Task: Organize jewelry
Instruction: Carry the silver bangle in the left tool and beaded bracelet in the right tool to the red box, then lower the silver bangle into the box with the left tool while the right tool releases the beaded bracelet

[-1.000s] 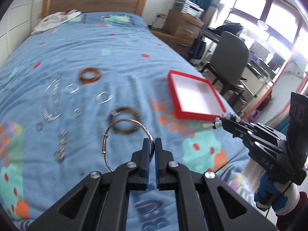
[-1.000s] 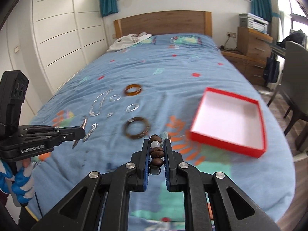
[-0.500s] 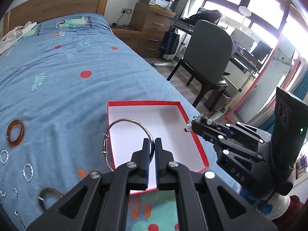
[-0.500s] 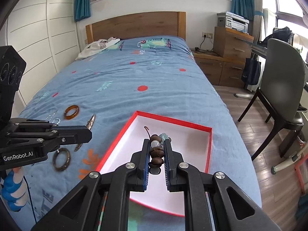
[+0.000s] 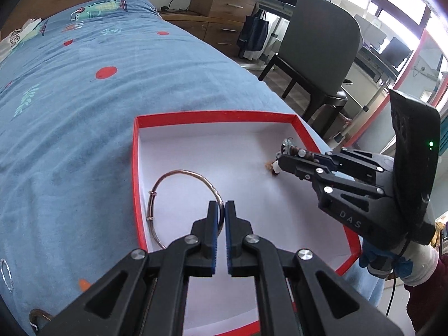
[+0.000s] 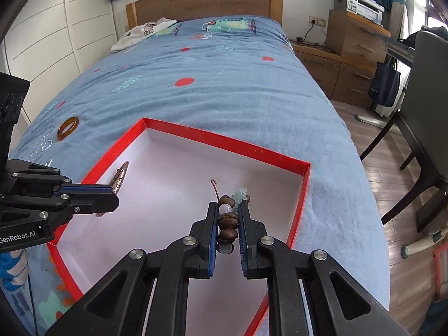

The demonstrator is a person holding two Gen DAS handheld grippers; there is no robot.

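A red box with a white floor (image 5: 134, 151) (image 6: 224, 142) lies on the blue bedspread. My left gripper (image 5: 221, 210) is shut on a thin metal bangle (image 5: 173, 172) and holds it over the box's left part; it also shows in the right wrist view (image 6: 112, 193). My right gripper (image 6: 228, 218) is shut on a brown beaded bracelet (image 6: 227, 224) over the box's right part; it also shows in the left wrist view (image 5: 282, 159).
An amber bangle (image 6: 67, 127) and clear rings (image 6: 46, 141) lie on the bed left of the box. A grey chair (image 5: 322, 44) and wooden drawers (image 6: 352, 39) stand to the right of the bed. White clothing (image 6: 145, 32) lies by the headboard.
Both grippers have moved from over the scattered jewelry to the right and down over the red box, each still holding its piece.
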